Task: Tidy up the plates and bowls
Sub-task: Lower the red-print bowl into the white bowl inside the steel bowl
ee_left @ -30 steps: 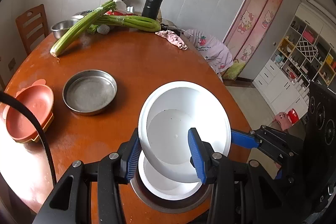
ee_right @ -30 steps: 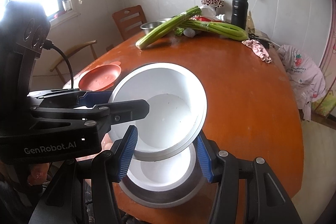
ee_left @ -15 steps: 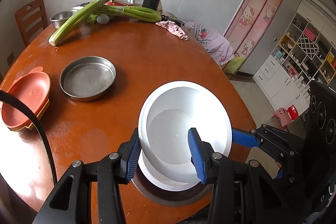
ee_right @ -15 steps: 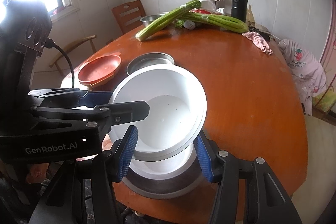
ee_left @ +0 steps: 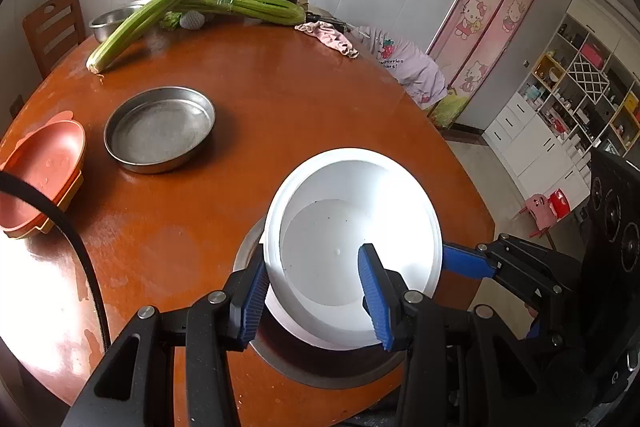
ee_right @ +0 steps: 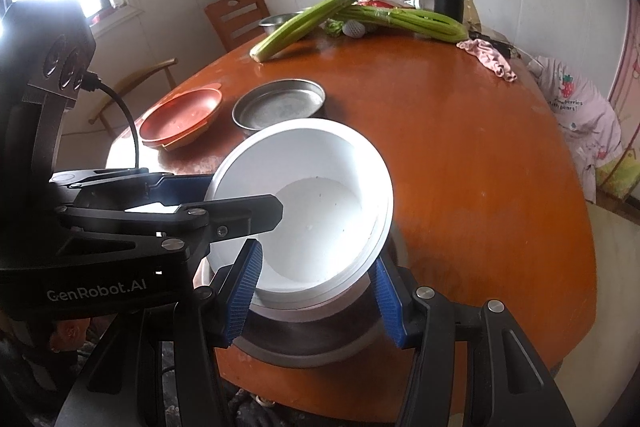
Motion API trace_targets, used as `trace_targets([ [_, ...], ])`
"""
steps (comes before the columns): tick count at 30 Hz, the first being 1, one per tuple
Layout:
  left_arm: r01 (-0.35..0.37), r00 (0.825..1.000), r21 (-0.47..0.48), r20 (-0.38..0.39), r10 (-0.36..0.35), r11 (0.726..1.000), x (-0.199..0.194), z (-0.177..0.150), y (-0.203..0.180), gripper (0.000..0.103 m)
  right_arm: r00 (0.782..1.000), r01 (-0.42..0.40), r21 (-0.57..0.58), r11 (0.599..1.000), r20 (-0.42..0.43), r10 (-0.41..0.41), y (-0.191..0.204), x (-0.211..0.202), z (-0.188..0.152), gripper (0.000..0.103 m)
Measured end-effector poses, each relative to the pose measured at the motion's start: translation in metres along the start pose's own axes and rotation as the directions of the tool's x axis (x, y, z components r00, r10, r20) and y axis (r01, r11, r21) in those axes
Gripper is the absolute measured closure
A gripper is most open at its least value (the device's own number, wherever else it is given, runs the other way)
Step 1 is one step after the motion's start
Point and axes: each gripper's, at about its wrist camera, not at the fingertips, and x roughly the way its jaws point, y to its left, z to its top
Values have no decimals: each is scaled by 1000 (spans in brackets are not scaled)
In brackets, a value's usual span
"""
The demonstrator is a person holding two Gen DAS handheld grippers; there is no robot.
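Bowl (ee_left: 352, 227), white, tilting just above steel basin (ee_left: 320, 367) at near table (ee_left: 280, 99) edge. Gripping bowl rim from opposite sides: left gripper (ee_left: 316, 301), right gripper (ee_right: 316, 293), both clamped. Sitting beyond basin: steel pan (ee_left: 160, 129).

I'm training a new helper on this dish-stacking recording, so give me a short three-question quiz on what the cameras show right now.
1. True or false: the white bowl is gripped by both the left tongs and the right tongs.
2. What sits directly beneath the gripped bowl? A: a second white bowl nested in a steel basin. B: a celery bunch. C: a pink cloth.
3. Fill in: in the left wrist view, the orange plates lie to the ___ of the steel pan.

Key: 1 true; 2 A; 3 left.
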Motion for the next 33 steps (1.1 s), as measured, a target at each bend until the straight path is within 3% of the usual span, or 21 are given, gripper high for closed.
trace_targets([
  [33, -33, 999, 13, -34, 33, 999, 5, -12, 1, 59, 1000, -1, -14, 1000, -30, 1, 4, 8, -10, 46],
])
